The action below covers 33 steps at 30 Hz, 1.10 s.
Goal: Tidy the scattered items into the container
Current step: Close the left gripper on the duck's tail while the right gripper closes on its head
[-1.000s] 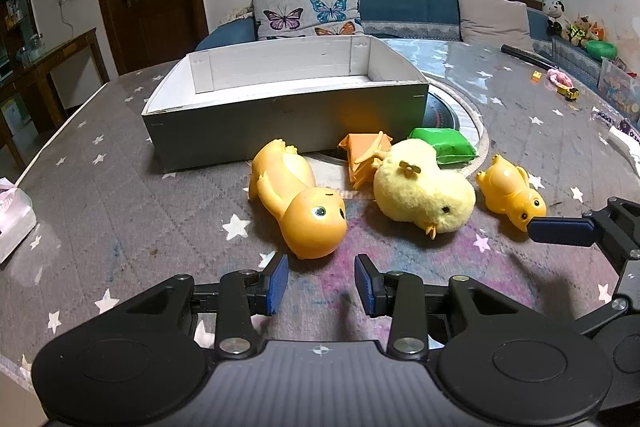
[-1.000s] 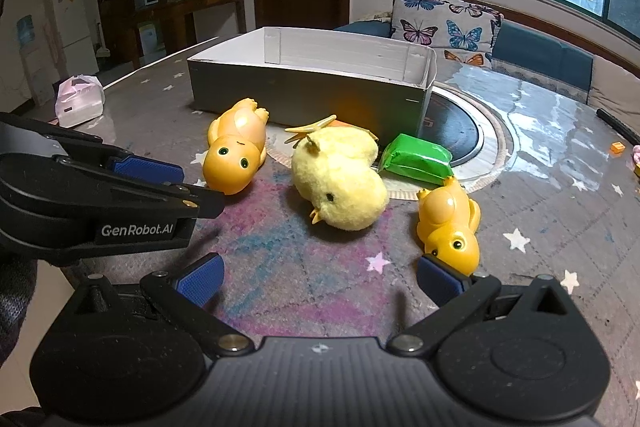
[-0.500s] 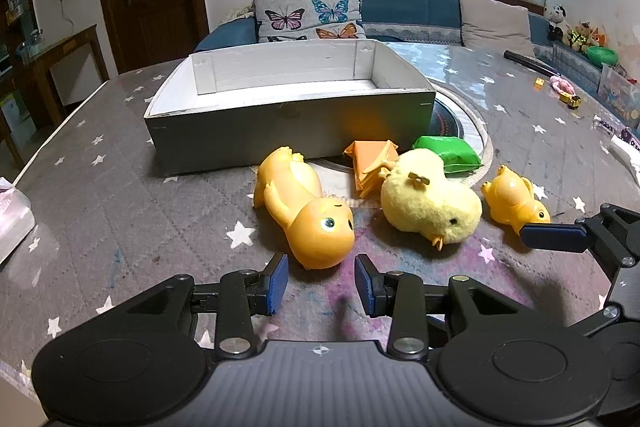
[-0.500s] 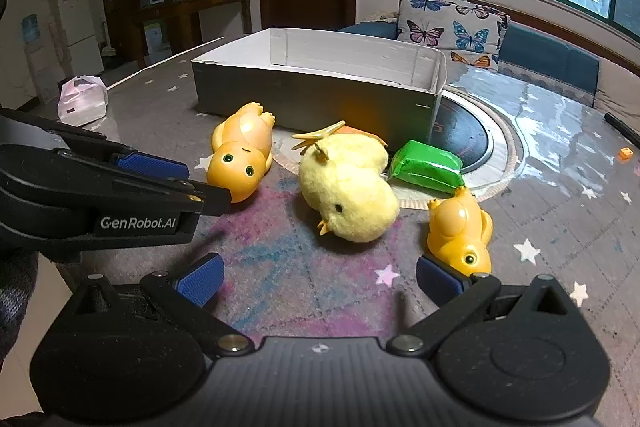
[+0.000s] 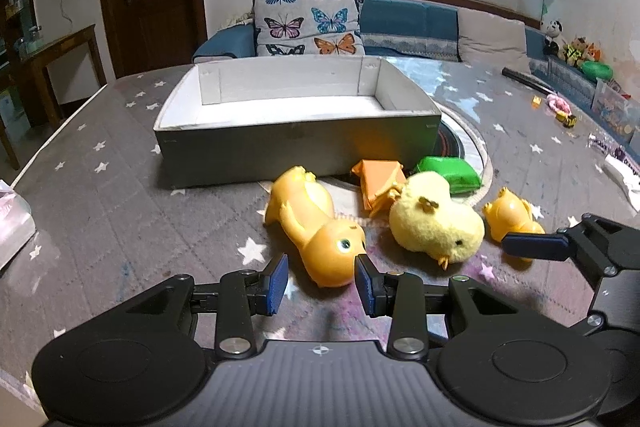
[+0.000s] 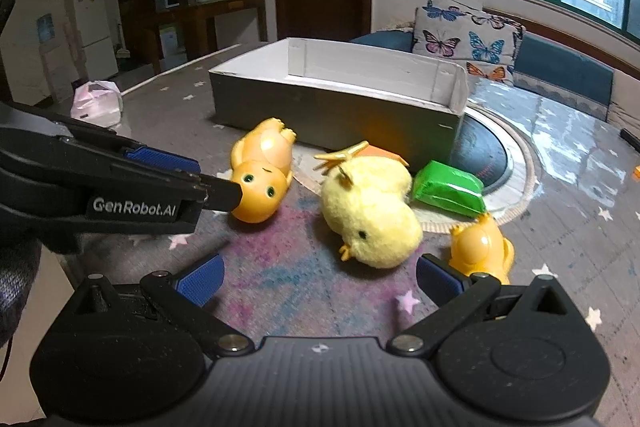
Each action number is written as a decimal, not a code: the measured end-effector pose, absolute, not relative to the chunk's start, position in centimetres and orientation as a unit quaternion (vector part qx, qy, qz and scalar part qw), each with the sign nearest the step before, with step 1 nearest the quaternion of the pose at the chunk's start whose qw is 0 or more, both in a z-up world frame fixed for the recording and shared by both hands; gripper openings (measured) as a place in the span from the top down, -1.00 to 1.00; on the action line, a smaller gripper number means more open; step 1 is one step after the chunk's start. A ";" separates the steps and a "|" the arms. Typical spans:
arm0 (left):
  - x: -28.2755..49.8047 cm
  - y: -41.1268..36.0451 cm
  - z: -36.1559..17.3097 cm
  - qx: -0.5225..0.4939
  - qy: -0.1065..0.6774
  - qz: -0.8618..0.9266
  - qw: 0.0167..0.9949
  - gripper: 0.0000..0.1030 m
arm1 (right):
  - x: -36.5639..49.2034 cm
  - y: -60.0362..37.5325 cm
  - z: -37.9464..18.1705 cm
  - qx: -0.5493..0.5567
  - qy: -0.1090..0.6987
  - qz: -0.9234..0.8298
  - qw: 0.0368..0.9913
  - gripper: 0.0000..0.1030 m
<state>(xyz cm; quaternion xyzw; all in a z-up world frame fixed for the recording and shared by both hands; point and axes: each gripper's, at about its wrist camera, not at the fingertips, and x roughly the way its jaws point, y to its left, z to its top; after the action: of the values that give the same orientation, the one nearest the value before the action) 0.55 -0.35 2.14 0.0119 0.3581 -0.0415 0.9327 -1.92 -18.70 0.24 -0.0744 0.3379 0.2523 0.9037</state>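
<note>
A grey open box stands on the table. In front of it lie a large orange duck, a yellow plush chick, a small orange duck, a green packet and an orange folded piece. My left gripper is open, its pads on either side of the large duck's head. My right gripper is open wide, its right pad next to the small duck.
A pink-white tissue pack lies at the table's left edge. A round black hotplate sits right of the box. Small toys lie at the far right. A sofa with a butterfly cushion stands behind.
Both grippers have moved forward toward the toys. The left gripper's pads now flank the large duck's head. The right gripper's right pad has come up beside the small duck.
</note>
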 end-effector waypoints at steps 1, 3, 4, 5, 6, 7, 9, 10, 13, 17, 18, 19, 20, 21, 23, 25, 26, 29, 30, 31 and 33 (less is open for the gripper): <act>0.6 -0.1 2.3 0.009 0.357 -0.042 0.933 0.24 | -1.9 -18.6 0.3 -0.074 0.336 0.256 0.903 -1.00; 0.8 0.3 2.5 0.002 0.356 -0.041 0.933 0.24 | -1.9 -18.4 0.5 -0.073 0.332 0.263 0.903 -1.00; 1.0 0.5 2.5 -0.001 0.357 -0.040 0.933 0.24 | -1.9 -18.3 0.6 -0.073 0.331 0.266 0.903 -1.00; 1.1 0.7 2.5 -0.004 0.357 -0.038 0.933 0.24 | -1.9 -18.3 0.7 -0.072 0.329 0.268 0.902 -1.00; 1.3 0.8 2.6 -0.007 0.358 -0.037 0.933 0.24 | -1.9 -18.2 0.8 -0.072 0.327 0.272 0.902 -1.00; 1.5 1.0 2.6 -0.010 0.359 -0.035 0.933 0.24 | -2.0 -18.1 1.0 -0.073 0.323 0.277 0.902 -1.00; 1.7 1.3 2.8 -0.015 0.359 -0.035 0.933 0.24 | -2.0 -17.8 1.4 -0.075 0.316 0.286 0.902 -1.00; 1.9 1.4 2.8 -0.016 0.358 -0.035 0.933 0.24 | -2.0 -17.6 1.6 -0.076 0.313 0.291 0.901 -1.00; 2.5 1.7 3.1 -0.020 0.355 -0.033 0.934 0.24 | -2.0 -16.9 2.0 -0.084 0.306 0.306 0.897 -0.99; 3.7 2.3 3.3 -0.025 0.357 -0.031 0.933 0.24 | -1.7 -15.5 2.2 -0.095 0.302 0.326 0.891 -0.99; 4.0 2.5 3.3 -0.027 0.359 -0.032 0.932 0.24 | -1.6 -15.2 2.2 -0.098 0.302 0.331 0.889 -0.98; 4.2 2.6 3.3 -0.028 0.361 -0.033 0.932 0.24 | -1.5 -14.8 2.2 -0.101 0.302 0.335 0.887 -0.96; 4.5 2.8 3.4 -0.028 0.363 -0.034 0.931 0.24 | -1.3 -14.5 2.1 -0.104 0.302 0.339 0.885 -0.94; 4.7 2.9 3.4 -0.029 0.364 -0.036 0.930 0.24 | -1.1 -14.2 2.0 -0.106 0.303 0.341 0.883 -0.88; 5.1 3.0 3.5 -0.030 0.368 -0.042 0.929 0.24 | -0.6 -13.6 1.7 -0.111 0.307 0.343 0.881 -0.86; 5.6 3.2 3.5 -0.036 0.372 -0.049 0.926 0.24 | -0.2 -13.0 1.5 -0.119 0.308 0.343 0.879 -0.81; 5.9 3.3 3.5 -0.039 0.375 -0.053 0.925 0.24 | 0.0 -12.7 1.4 -0.123 0.308 0.343 0.879 -0.80; 6.8 3.4 3.4 -0.050 0.385 -0.064 0.919 0.24 | 0.8 -12.0 1.0 -0.126 0.313 0.345 0.876 -0.75; 7.0 3.4 3.4 -0.054 0.388 -0.069 0.917 0.24 | 1.1 -11.8 0.9 -0.125 0.316 0.344 0.875 -0.72; 7.3 3.4 3.4 -0.057 0.391 -0.074 0.916 0.24 | 1.4 -11.7 0.7 -0.123 0.319 0.343 0.875 -0.65; 7.8 3.4 3.2 -0.059 0.396 -0.078 0.913 0.24 | 1.9 -11.5 0.5 -0.116 0.327 0.342 0.873 -0.59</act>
<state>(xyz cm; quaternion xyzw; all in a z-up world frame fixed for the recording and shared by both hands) 7.76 3.43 3.24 -0.0589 0.3964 -0.0778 0.9129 1.94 -11.55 0.46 -0.1161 0.3269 0.3421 0.8733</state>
